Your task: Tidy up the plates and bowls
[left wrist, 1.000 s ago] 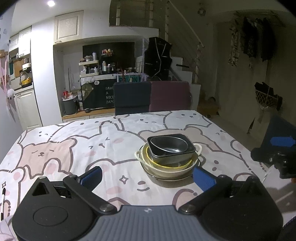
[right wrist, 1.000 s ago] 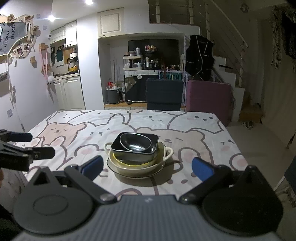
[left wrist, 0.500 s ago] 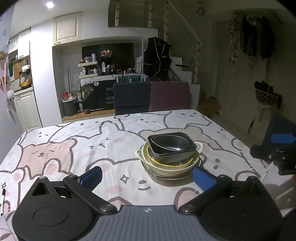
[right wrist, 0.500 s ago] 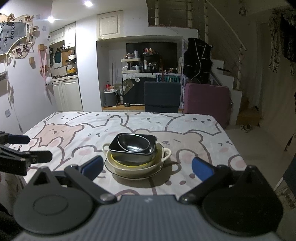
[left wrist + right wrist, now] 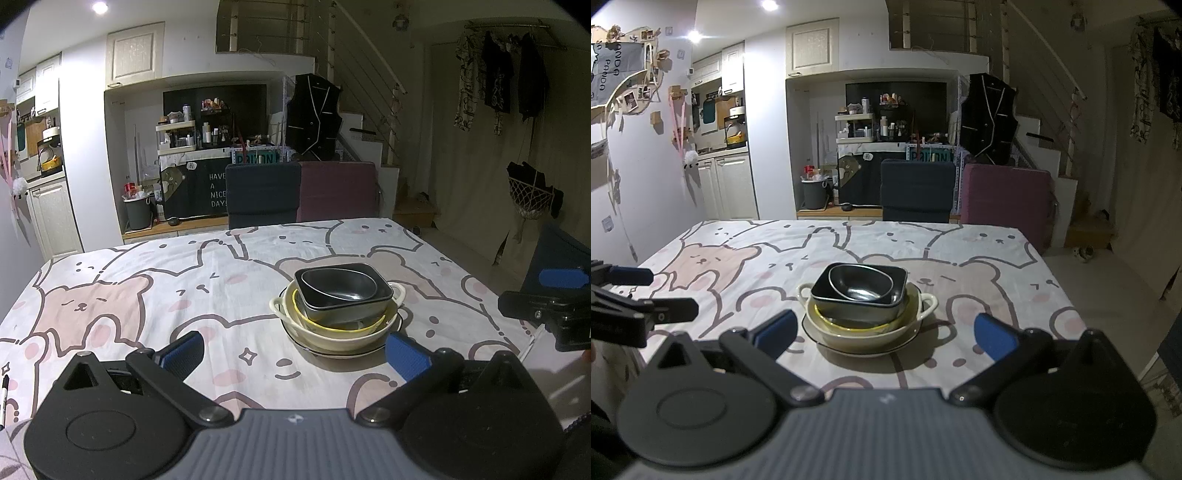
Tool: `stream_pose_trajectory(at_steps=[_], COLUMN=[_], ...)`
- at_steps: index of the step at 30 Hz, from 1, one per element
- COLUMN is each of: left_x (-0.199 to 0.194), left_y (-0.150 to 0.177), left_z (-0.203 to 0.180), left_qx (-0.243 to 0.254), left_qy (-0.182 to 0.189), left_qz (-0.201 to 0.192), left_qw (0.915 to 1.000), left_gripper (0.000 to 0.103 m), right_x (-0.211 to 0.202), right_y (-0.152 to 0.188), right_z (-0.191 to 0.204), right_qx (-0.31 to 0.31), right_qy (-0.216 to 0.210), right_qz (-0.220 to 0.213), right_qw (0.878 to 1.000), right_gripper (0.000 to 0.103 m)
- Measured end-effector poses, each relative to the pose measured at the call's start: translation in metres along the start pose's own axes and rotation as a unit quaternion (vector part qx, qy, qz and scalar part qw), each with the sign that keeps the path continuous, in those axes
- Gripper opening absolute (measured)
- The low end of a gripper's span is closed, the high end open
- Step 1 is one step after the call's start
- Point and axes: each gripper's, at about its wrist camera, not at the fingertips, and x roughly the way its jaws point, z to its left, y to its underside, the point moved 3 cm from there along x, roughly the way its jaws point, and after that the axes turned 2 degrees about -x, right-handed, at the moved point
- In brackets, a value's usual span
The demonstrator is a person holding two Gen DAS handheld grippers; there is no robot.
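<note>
One stack of dishes stands on the table: a dark oval bowl (image 5: 338, 288) inside a black square bowl (image 5: 347, 310), inside a yellow-rimmed bowl, inside a cream two-handled bowl (image 5: 332, 334), all on a white dark-rimmed plate (image 5: 325, 350). The same stack (image 5: 864, 302) shows in the right wrist view. My left gripper (image 5: 293, 352) is open and empty, short of the stack. My right gripper (image 5: 884, 330) is open and empty too, also short of it. Each gripper appears at the edge of the other's view, the right gripper (image 5: 546, 306) and the left gripper (image 5: 639, 295).
The table wears a bear-print cloth (image 5: 147, 288). A dark chair (image 5: 262, 195) and a maroon chair (image 5: 338, 192) stand at the far edge. A black pen (image 5: 4, 391) lies at the cloth's left edge. Kitchen shelves and stairs lie beyond.
Both grippers have drawn slightly back and up from the stack, which now sits a little lower and smaller in view. The dishes have not moved.
</note>
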Motion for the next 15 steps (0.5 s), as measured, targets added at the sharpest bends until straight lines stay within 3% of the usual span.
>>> stream_pose_trajectory(at_steps=[15], left_x=[0.0000], left_y=[0.0000], left_z=[0.0002], left_qx=[0.000], left_qy=[0.000], left_qz=[0.000], left_qw=[1.0000], left_gripper=[0.103], right_x=[0.0007], right_y=[0.0010], right_z=[0.0015], right_qx=[0.002], right_qy=[-0.004], right_qz=[0.001], right_qw=[1.000], right_gripper=[0.103])
